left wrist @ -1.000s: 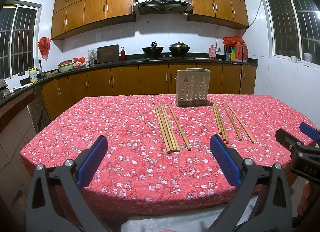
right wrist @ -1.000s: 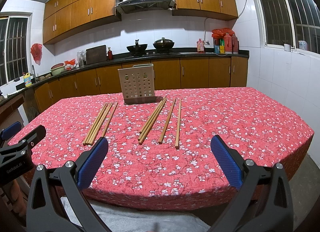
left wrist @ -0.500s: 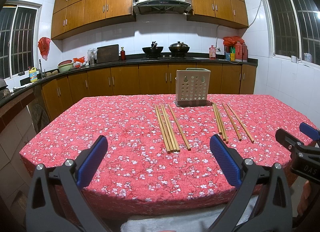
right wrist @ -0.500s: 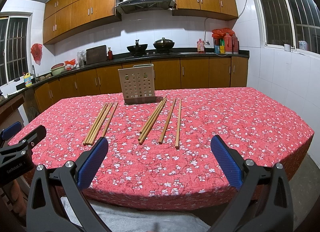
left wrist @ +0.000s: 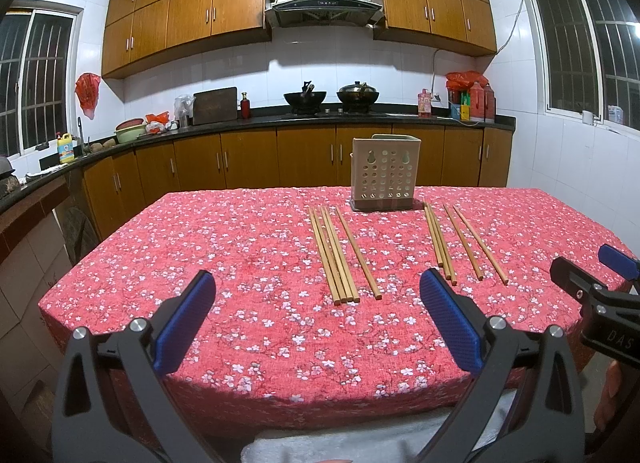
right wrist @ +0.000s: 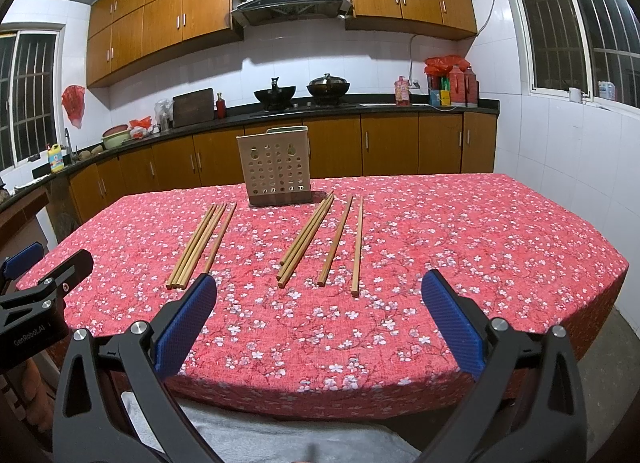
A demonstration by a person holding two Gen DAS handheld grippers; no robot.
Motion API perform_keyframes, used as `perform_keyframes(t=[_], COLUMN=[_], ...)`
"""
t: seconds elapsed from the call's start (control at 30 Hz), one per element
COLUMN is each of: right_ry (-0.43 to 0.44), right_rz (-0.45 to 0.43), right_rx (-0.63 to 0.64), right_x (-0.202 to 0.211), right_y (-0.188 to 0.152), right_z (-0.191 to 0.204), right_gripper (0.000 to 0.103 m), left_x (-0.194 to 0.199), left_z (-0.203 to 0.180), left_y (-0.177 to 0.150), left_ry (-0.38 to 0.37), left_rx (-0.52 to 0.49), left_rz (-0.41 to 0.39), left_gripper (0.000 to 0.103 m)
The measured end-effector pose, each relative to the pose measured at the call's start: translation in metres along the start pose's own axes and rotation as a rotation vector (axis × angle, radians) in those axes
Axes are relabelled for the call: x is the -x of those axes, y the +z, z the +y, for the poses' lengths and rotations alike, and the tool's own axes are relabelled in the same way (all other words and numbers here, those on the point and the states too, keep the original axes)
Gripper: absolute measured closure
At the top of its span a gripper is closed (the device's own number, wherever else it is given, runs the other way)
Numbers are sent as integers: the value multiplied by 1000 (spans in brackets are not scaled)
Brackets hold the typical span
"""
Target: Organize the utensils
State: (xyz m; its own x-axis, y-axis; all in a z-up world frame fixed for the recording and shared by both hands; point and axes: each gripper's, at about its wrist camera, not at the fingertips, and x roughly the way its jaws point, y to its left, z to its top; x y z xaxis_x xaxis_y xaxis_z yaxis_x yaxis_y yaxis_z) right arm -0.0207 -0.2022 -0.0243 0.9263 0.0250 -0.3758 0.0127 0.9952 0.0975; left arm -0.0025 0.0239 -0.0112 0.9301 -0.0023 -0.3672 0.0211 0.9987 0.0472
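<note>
Hovering short of the table's [left wrist: 120, 263] near edge, both claws gape wide w/ nothing held: left claw [left wrist: 316, 327], right claw [right wrist: 320, 323]. Chopsticks lie flat on the red cloth in two bunches, left bunch [left wrist: 334, 255] & right bunch [left wrist: 460, 243], both just in front of the holed holder [left wrist: 385, 175], which stands upright toward the far side. Risks, prob: sticks are thin & packed tight, so a pinch may grab several or none; round wood could roll or slip from the pads; cloth may snag or bunch; a hard poke could tip the light holder.
</note>
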Motion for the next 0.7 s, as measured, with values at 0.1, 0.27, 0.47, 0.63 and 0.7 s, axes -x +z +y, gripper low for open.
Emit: perform_keyframes(t=[0.1, 0.27, 0.47, 0.63, 0.7], right_ry=[0, -2, -11, -28, -36], right_rz=[4, 22, 115, 186, 219], right_rx=[-1, -9, -69, -100, -102], right_x=[1, -4, -27, -47, -59], right_y=[0, -1, -6, -9, -6], right_z=[-1, -2, -17, -25, -29], right_gripper=[2, 2, 2, 2, 3], left_x=[0, -3, -21, -46, -60], left_z=[2, 1, 12, 28, 36], left_y=[-1, -1, -4, -7, -6], left_ry=[0, 8, 26, 17, 11], left_rx=[1, 7, 42, 97, 130], left_rz=[3, 17, 82, 188, 237], left_gripper=[4, 4, 4, 4, 4])
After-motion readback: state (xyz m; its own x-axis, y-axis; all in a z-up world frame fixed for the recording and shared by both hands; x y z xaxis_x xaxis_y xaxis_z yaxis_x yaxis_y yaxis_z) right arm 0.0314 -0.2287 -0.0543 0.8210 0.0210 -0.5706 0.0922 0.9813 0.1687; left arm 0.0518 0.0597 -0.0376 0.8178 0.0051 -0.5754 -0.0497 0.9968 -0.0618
